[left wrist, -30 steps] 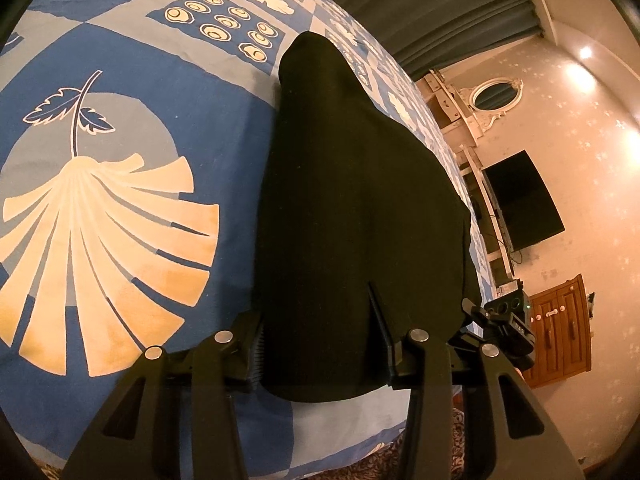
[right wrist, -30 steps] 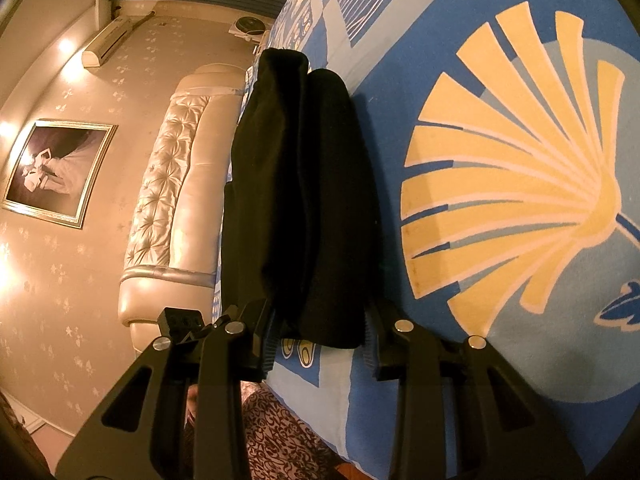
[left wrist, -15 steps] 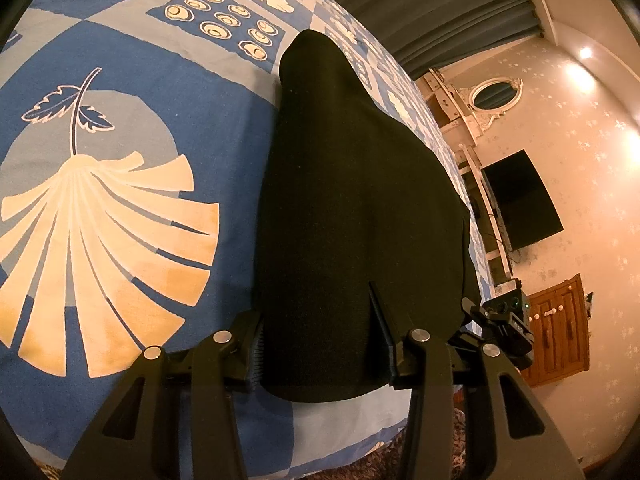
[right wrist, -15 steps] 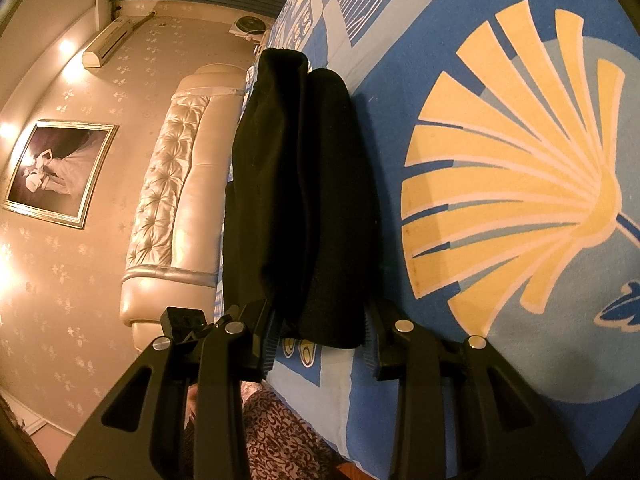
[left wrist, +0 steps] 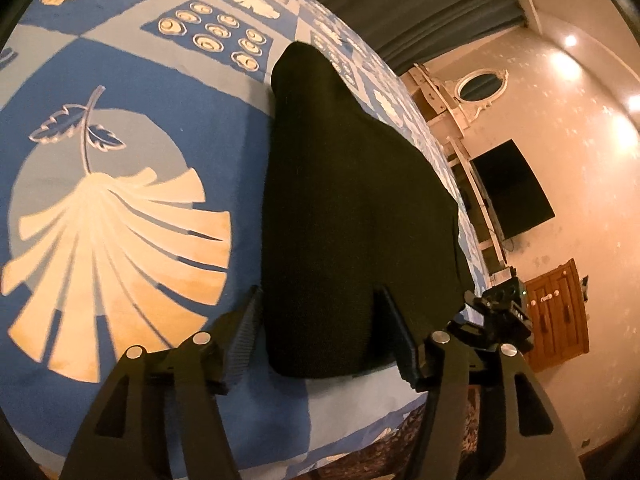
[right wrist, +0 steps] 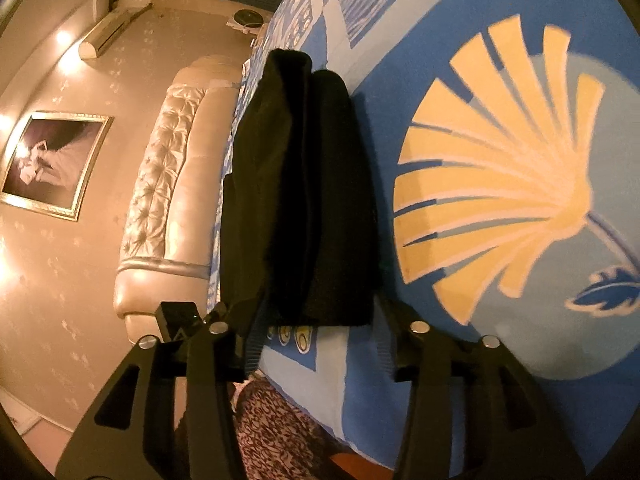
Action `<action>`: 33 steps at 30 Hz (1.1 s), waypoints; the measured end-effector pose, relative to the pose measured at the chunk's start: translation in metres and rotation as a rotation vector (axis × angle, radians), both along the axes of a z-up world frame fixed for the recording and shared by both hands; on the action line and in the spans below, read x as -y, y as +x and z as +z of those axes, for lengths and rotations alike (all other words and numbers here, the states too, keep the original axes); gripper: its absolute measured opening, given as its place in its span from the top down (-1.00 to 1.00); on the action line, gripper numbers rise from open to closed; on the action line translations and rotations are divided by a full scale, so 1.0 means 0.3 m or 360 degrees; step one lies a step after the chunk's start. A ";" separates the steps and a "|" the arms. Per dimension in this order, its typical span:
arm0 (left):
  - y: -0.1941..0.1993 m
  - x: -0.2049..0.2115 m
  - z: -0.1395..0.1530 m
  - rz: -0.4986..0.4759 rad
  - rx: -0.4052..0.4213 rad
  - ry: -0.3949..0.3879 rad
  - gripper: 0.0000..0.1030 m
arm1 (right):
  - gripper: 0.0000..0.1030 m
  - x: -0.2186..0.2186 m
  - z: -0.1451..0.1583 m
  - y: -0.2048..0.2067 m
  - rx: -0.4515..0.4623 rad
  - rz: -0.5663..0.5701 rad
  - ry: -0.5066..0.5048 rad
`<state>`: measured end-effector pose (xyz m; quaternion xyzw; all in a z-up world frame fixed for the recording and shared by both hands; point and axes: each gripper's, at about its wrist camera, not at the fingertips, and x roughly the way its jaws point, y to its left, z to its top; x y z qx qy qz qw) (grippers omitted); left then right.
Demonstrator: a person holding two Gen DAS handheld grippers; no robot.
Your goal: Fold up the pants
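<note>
On the bed, both my tools (left, right) stand wide around the pants; closing unevenly could drag them crooked.

Left tongs, right tongs agape

The black pants covered part of the blue bed cover, and its pattern was hidden
</note>
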<state>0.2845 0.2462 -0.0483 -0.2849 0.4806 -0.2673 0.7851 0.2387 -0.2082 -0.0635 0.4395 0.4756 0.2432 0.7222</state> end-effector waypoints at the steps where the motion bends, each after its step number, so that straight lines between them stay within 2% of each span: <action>1: -0.002 -0.011 0.008 -0.0008 0.0017 -0.0002 -0.16 | -0.07 0.008 0.015 -0.001 0.0012 0.0001 -0.0035; 2: -0.002 -0.019 0.016 -0.0016 0.0034 -0.0005 -0.17 | -0.23 0.020 0.035 -0.002 0.0037 0.0000 -0.0086; 5: 0.018 -0.035 0.053 -0.0073 0.0110 0.0007 -0.48 | -0.47 0.046 0.071 0.020 0.0077 0.0016 -0.0186; 7: 0.049 -0.034 0.076 -0.0119 0.0173 0.0059 -0.50 | -0.53 0.052 0.083 0.058 0.0098 0.0055 -0.0220; 10: 0.121 -0.035 0.089 -0.0173 0.0225 0.0099 -0.56 | -0.55 0.057 0.073 0.124 0.0095 0.0076 -0.0201; 15: 0.247 -0.023 0.069 -0.0230 0.0181 0.0012 -0.56 | -0.55 0.031 0.048 0.242 0.0084 0.0115 -0.0017; 19: 0.301 0.005 0.064 -0.0290 0.0163 -0.0052 -0.63 | -0.56 0.012 0.044 0.313 0.0072 0.0192 -0.0003; 25: 0.333 0.056 0.020 -0.0315 0.0077 -0.0029 -0.66 | -0.57 -0.036 0.045 0.342 0.0062 0.0290 -0.0030; 27: 0.346 0.068 -0.006 -0.0337 0.0029 -0.0010 -0.66 | -0.46 -0.049 0.048 0.349 0.0054 0.0321 -0.0061; 29: 0.335 0.072 -0.013 -0.0351 0.0081 0.0000 -0.69 | -0.03 -0.055 0.043 0.351 0.0024 0.0339 -0.0125; 33: 0.311 0.106 -0.010 -0.0445 0.0221 0.0086 -0.80 | 0.10 -0.058 0.032 0.353 0.0003 0.0334 -0.0138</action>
